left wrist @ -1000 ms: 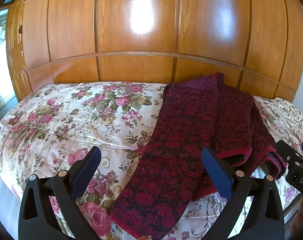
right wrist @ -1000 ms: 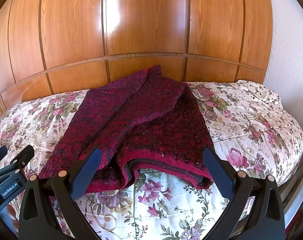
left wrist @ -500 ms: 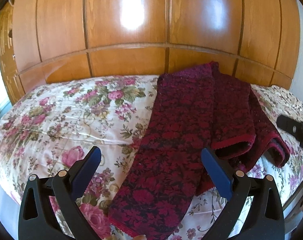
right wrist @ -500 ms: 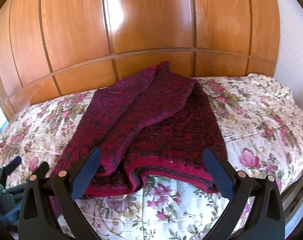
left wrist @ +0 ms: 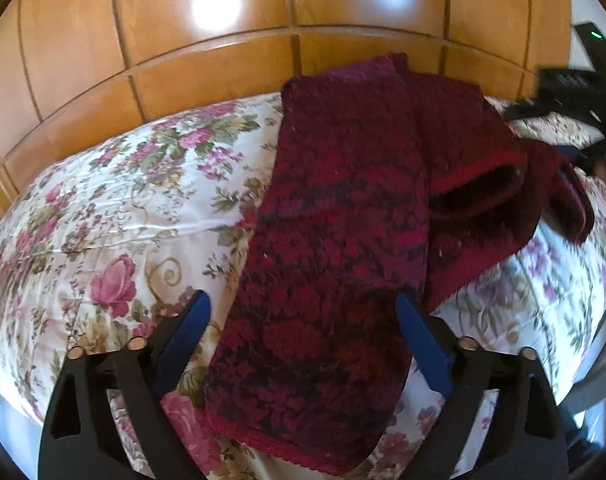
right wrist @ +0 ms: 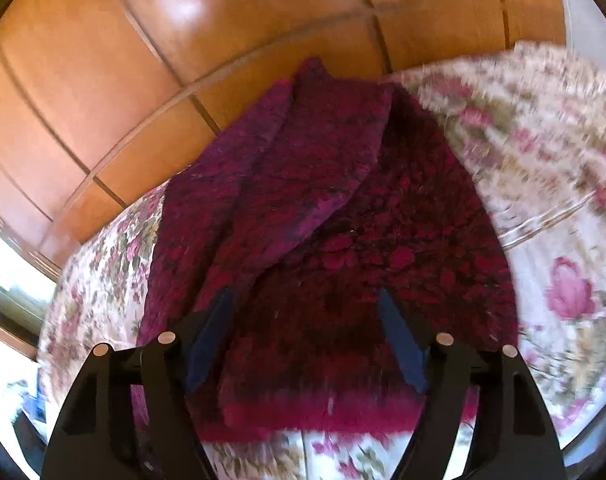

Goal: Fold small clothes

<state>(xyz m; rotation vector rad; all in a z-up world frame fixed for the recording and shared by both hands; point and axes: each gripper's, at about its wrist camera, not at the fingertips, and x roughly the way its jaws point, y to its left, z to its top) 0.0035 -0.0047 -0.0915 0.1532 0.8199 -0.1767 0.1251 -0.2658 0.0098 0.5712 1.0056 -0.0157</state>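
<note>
A dark red patterned knit garment (left wrist: 335,248) lies spread on the flowered bedspread (left wrist: 115,216), one long panel running toward me and a bunched part with a red-edged opening (left wrist: 479,184) to its right. My left gripper (left wrist: 301,304) is open, its blue fingers either side of the panel's near end, just above it. My right gripper (right wrist: 305,300) is open over the garment's (right wrist: 343,240) near hem, close to the cloth. The right gripper's black body shows at the right edge of the left wrist view (left wrist: 579,96).
A glossy wooden wardrobe (left wrist: 263,20) stands right behind the bed. The bedspread (right wrist: 551,200) extends to both sides of the garment. A bright window is at the far left (right wrist: 7,264). The bed's near edge lies just below both grippers.
Both grippers have moved forward and down toward the garment, which now looks larger and sits between their fingers. The right wrist view has tilted and blurred. Both stay open.
</note>
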